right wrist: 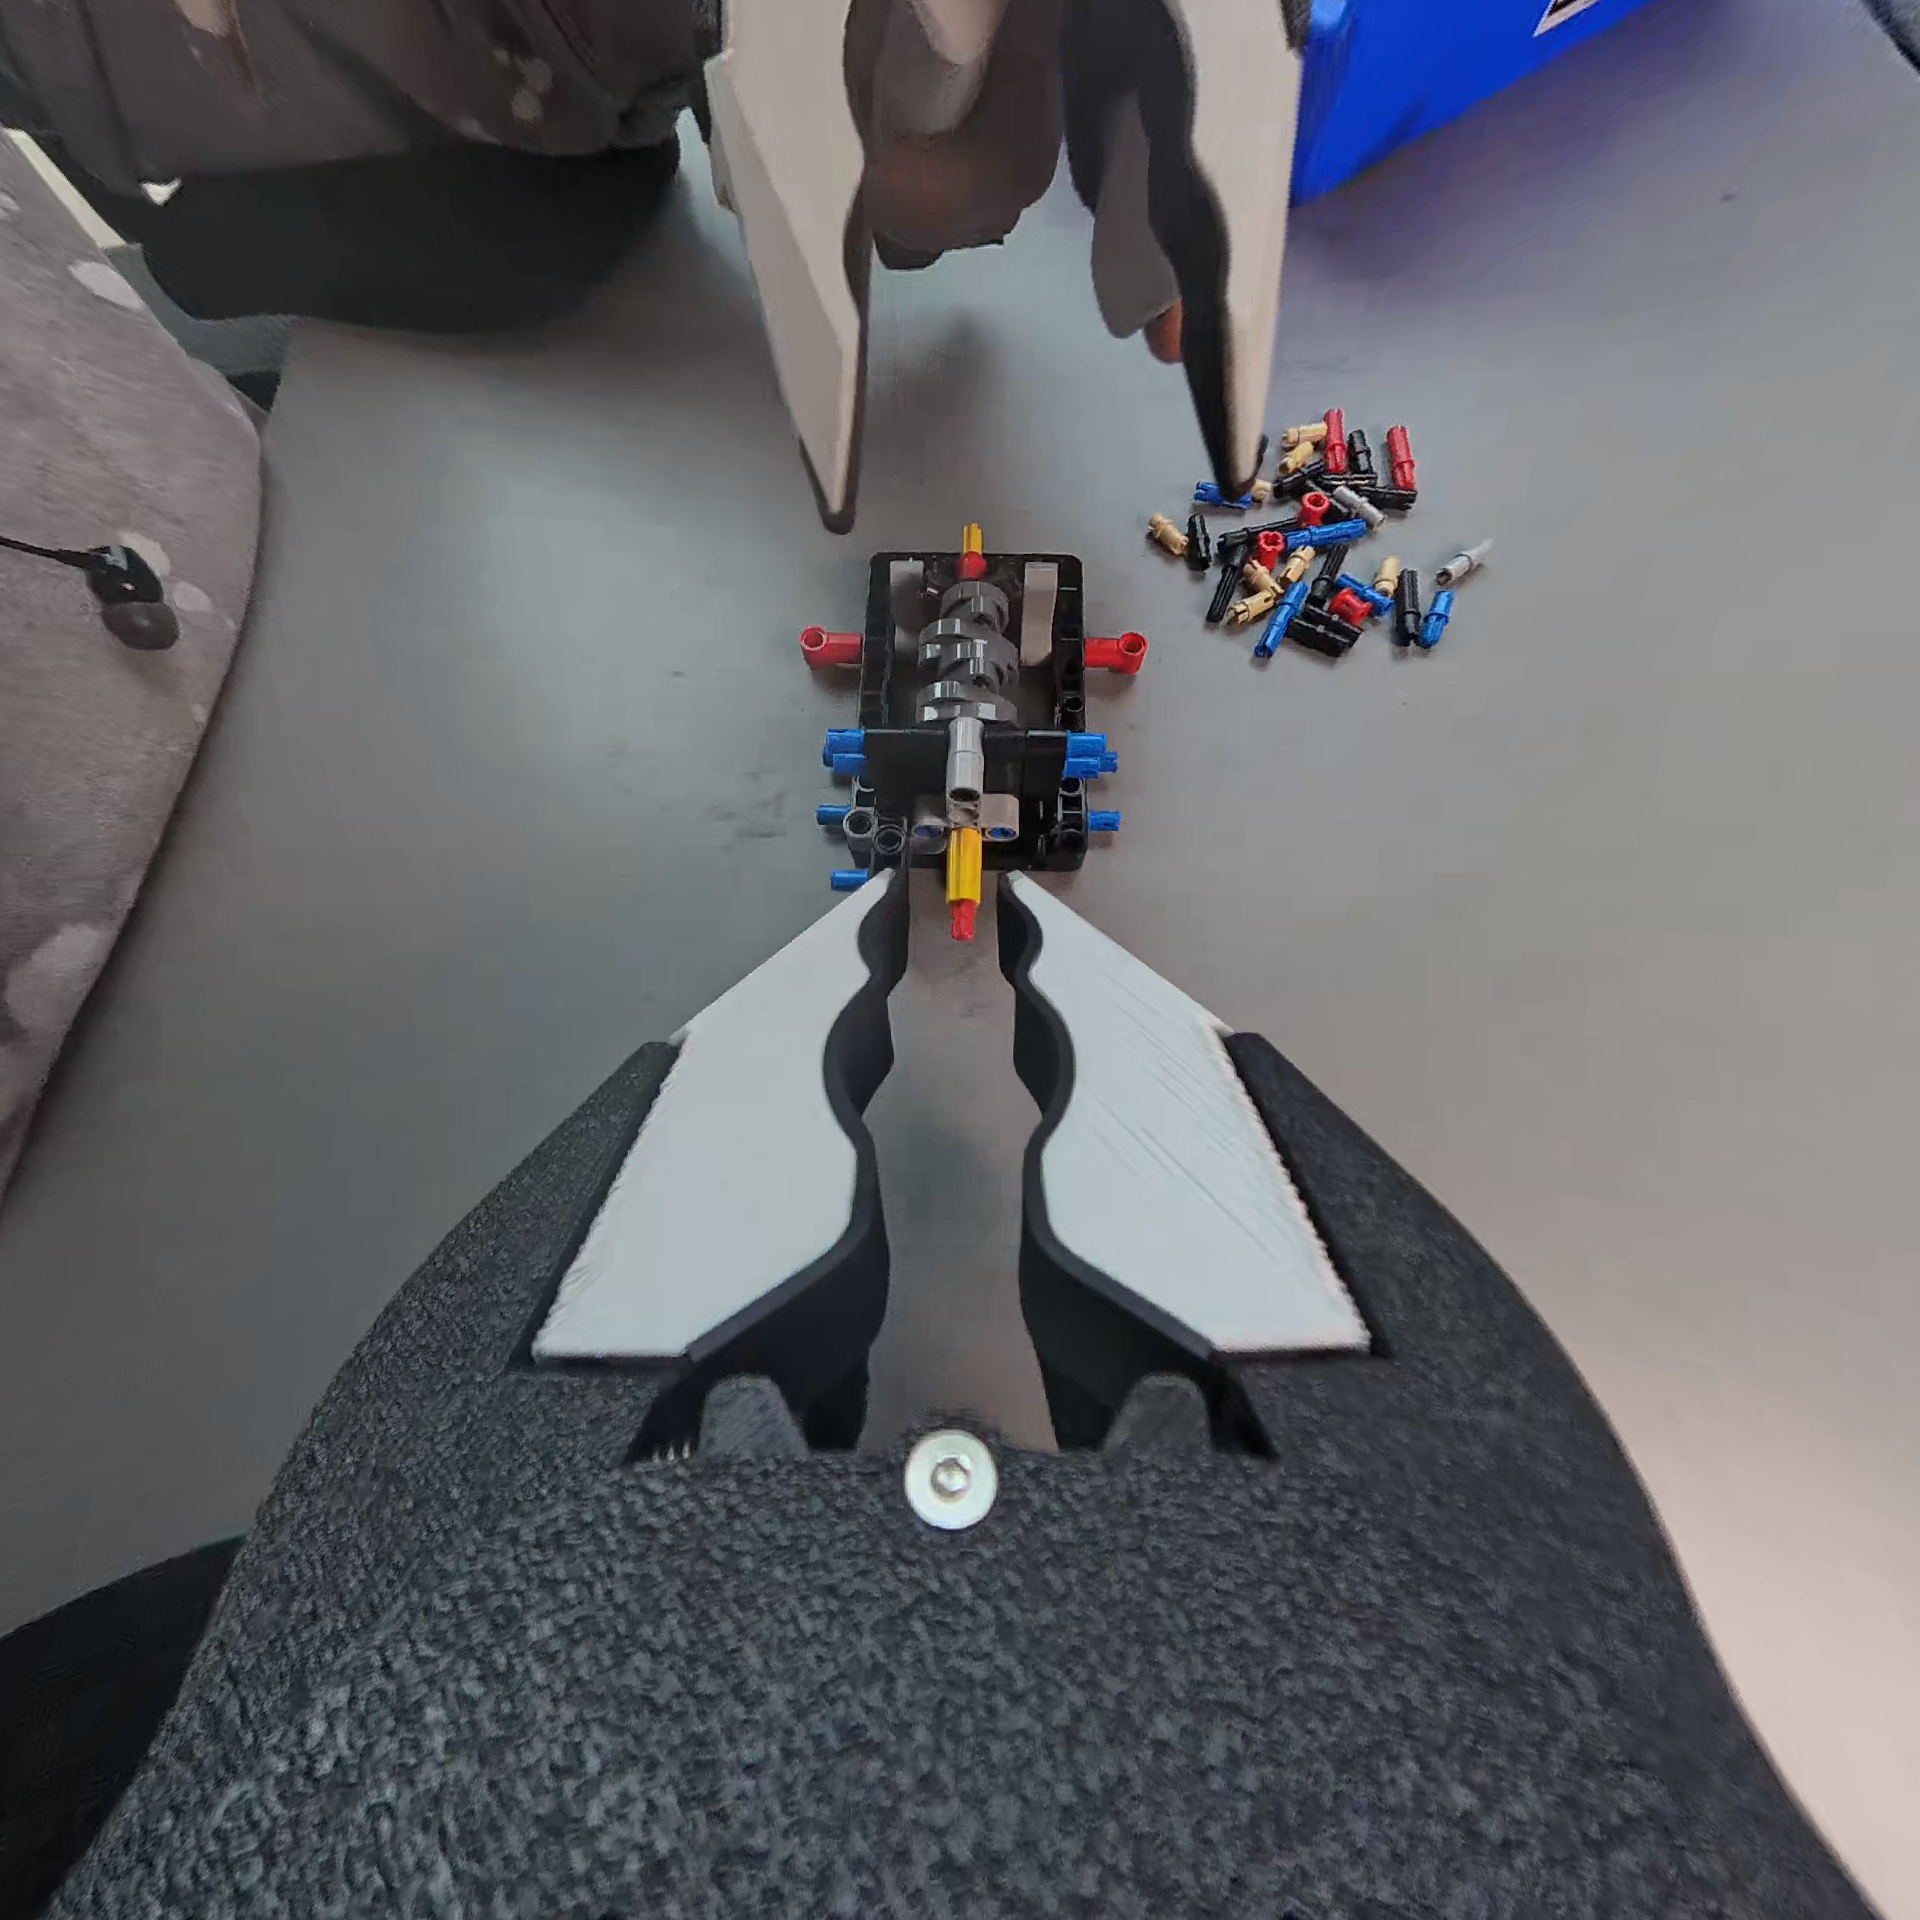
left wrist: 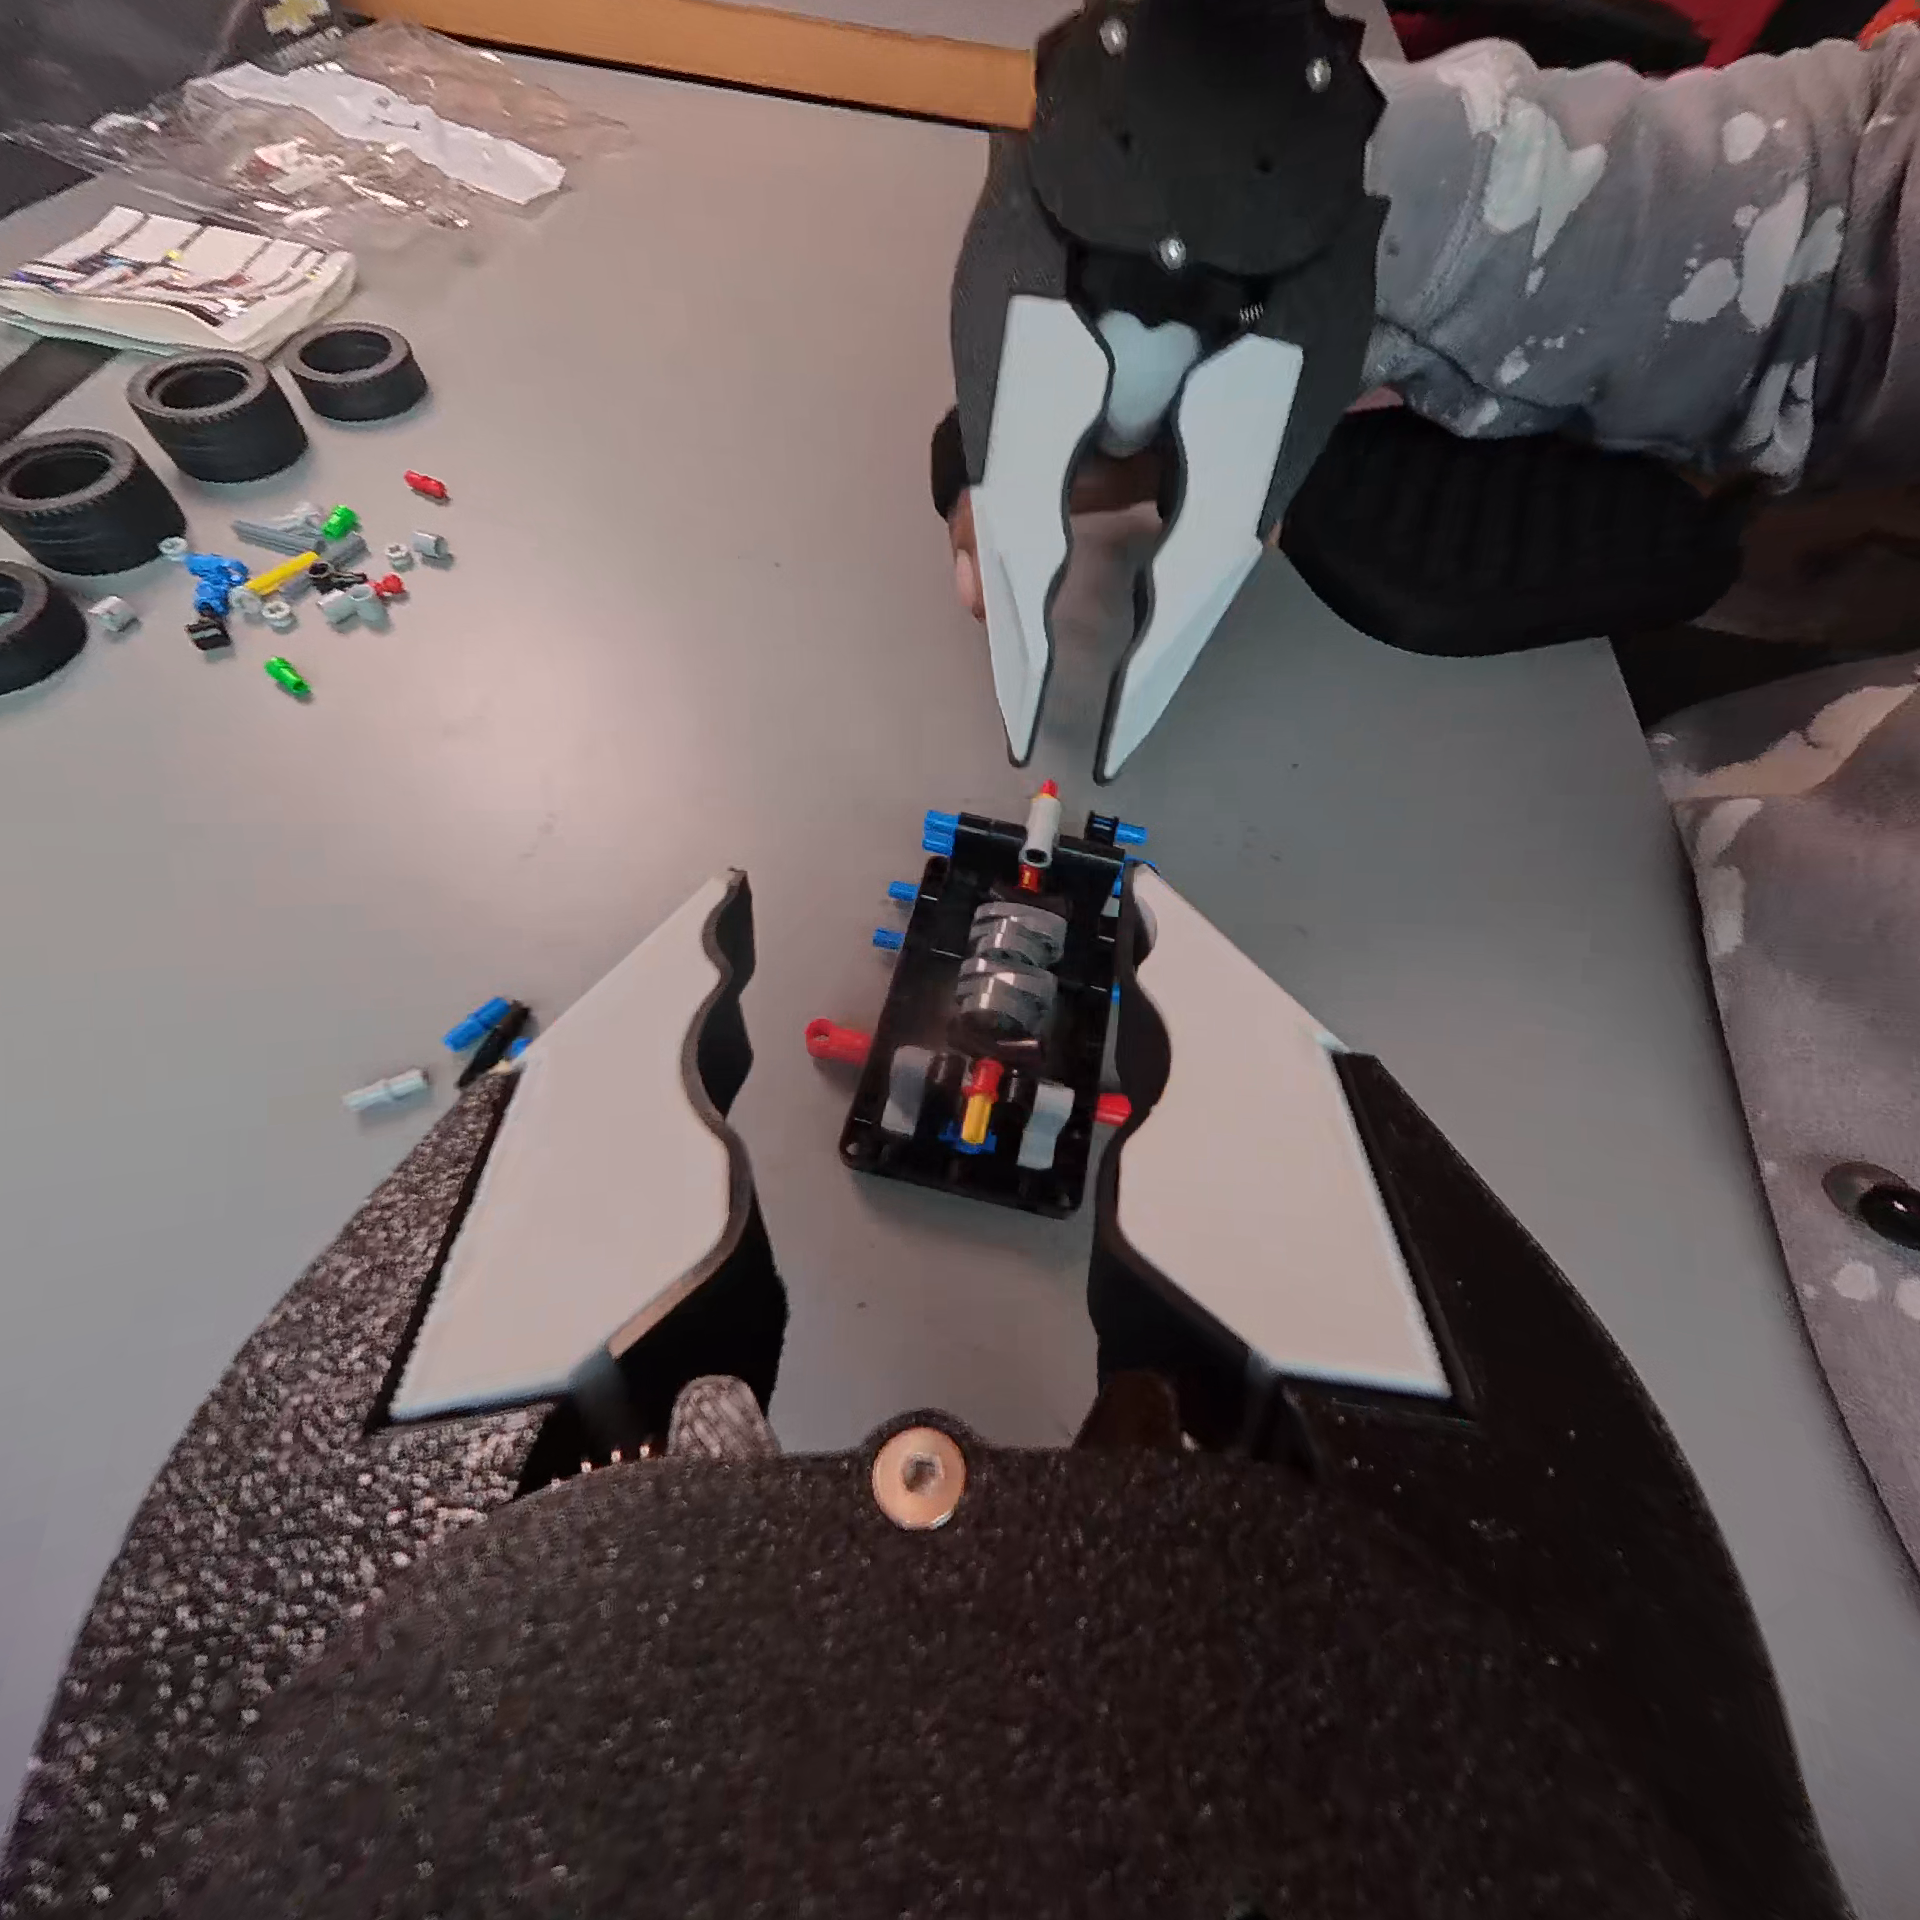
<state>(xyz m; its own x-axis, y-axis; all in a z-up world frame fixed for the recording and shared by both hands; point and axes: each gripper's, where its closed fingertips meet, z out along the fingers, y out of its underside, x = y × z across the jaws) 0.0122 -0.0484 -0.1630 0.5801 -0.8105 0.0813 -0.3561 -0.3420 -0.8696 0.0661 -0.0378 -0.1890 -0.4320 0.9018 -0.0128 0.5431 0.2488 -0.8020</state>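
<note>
Now you're hovering both grippers around the black brick frame (right wrist: 971, 717), a grey crankshaft sitting inside it. Left gripper (left wrist: 940, 904) is gaping wide, empty. Right gripper (right wrist: 951, 883) is spreading narrowly around the yellow axle (right wrist: 964, 868), gripping nothing. Loose pins (right wrist: 1320, 540) are lying at two o'clock.

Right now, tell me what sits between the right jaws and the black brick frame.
Nothing visible. The right gripper is open just short of the black brick frame, its yellow axle poking between the jaws.
</note>
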